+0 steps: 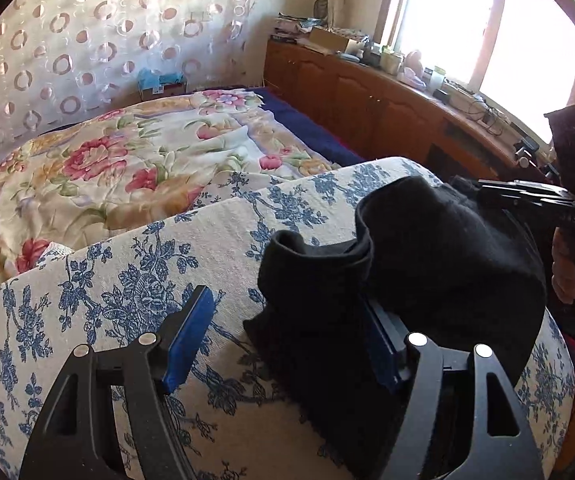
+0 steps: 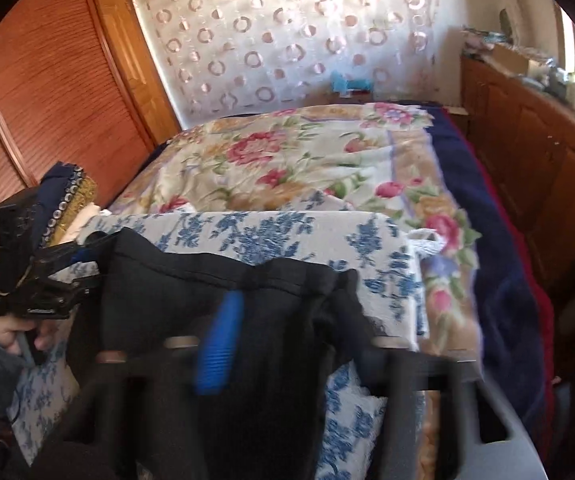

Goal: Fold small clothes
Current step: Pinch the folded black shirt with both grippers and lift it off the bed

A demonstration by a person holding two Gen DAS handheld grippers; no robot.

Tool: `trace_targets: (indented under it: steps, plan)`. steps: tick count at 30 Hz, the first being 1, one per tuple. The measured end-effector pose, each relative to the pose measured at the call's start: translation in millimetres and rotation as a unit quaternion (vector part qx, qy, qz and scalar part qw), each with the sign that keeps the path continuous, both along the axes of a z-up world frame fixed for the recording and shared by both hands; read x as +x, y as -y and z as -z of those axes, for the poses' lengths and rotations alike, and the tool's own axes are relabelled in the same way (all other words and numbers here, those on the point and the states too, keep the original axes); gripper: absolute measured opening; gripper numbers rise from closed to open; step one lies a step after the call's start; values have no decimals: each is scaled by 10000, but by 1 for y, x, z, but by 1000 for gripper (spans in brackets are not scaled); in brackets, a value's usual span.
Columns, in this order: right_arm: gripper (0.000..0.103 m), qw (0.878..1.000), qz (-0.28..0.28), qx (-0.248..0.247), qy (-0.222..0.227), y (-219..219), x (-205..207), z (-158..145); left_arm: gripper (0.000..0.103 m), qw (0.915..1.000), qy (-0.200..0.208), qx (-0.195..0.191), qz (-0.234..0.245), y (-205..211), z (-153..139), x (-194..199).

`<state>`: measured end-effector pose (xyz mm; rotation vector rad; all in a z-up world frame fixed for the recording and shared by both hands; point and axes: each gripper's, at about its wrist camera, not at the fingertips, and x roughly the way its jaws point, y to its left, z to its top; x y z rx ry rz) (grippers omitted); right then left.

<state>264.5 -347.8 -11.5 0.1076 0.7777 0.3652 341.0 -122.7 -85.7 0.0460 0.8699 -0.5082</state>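
- Black garment (image 1: 427, 264), small and dark, bunched in loose folds on the blue-flowered cushion (image 1: 135, 280); it lies ahead of the left gripper (image 1: 287, 344) and to its right side, draped over the right-hand finger.
- Left gripper: jaws stand wide apart. Left blue pad (image 1: 187, 340) is bare over the cushion; the other pad is half buried under cloth. Nothing pinched between them.
- Right gripper (image 2: 271, 344): the garment's edge hangs over and between its fingers; one blue pad (image 2: 219, 344) shows against the cloth, the other is hidden. Picture blurred here; jaws look narrow, closed on the fabric.
- From the right wrist view the left gripper sits at far left, a hand (image 2: 23, 332) on its handle.
- Beyond the cushion: flowered bedspread (image 1: 119, 168), dark blue blanket (image 1: 307, 128) along its edge.
- Farther off: wooden cabinet (image 1: 367, 100) under the window, circle-patterned curtain (image 1: 107, 40).
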Motion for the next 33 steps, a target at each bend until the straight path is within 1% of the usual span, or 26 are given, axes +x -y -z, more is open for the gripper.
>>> trace_targets:
  steps: [1, 3, 5, 8, 12, 14, 15, 16, 17, 18, 19, 21, 24, 28, 31, 33]
  plan:
    - [3, 10000, -36, 7, 42, -1, 0, 0, 73, 10000, 11, 2, -20, 0, 0, 0]
    - [3, 9995, 32, -84, 309, 8, 0, -3, 73, 10000, 44, 14, -52, -1, 1, -1]
    - [3, 9982, 311, -234, 462, 16, 0, 0, 73, 9999, 38, -7, -122, -4, 1, 0]
    - [3, 9975, 529, -234, 417, 23, -2, 7, 73, 9997, 70, -22, -235, -6, -1, -1]
    - [3, 9974, 622, -218, 302, 20, -8, 9, 73, 9998, 26, 1, -181, -4, -5, -7]
    - [10, 9970, 662, -256, 298, 19, -13, 5, 73, 9999, -76, -74, -131, -4, -3, -9]
    - [24, 9970, 688, -234, 264, 19, -12, 1, 73, 9997, -163, -132, -116, -4, -1, -10]
    - [46, 9973, 679, -164, 233, 19, -15, 0, 73, 9995, -221, -179, -108, -4, 1, -10]
    - [56, 9975, 663, -123, 228, 16, -14, -3, 73, 9993, -292, -231, -97, -5, 3, -11]
    - [69, 9972, 692, -118, 249, 15, -16, -3, 73, 9991, -332, -250, -103, -5, 5, -11]
    - [72, 9972, 695, -110, 251, 15, -18, -2, 73, 9989, -374, -269, -116, -5, 7, -11]
    - [73, 9982, 591, -71, 121, 13, -16, 3, 73, 9982, -449, -369, -138, -6, 11, -10]
    - [74, 9982, 566, -196, -36, 9, -11, 12, 73, 9983, -432, -366, -130, -5, 10, -11]
    - [79, 9978, 597, -194, -231, 8, -1, 22, 73, 9985, -400, -367, -114, -4, 11, -12]
    - [79, 9978, 565, -110, -316, 6, 4, 23, 73, 9985, -390, -361, -122, -4, 11, -12]
    - [79, 9980, 554, -114, -283, 5, 5, 22, 73, 9986, -382, -348, -119, -4, 10, -13]
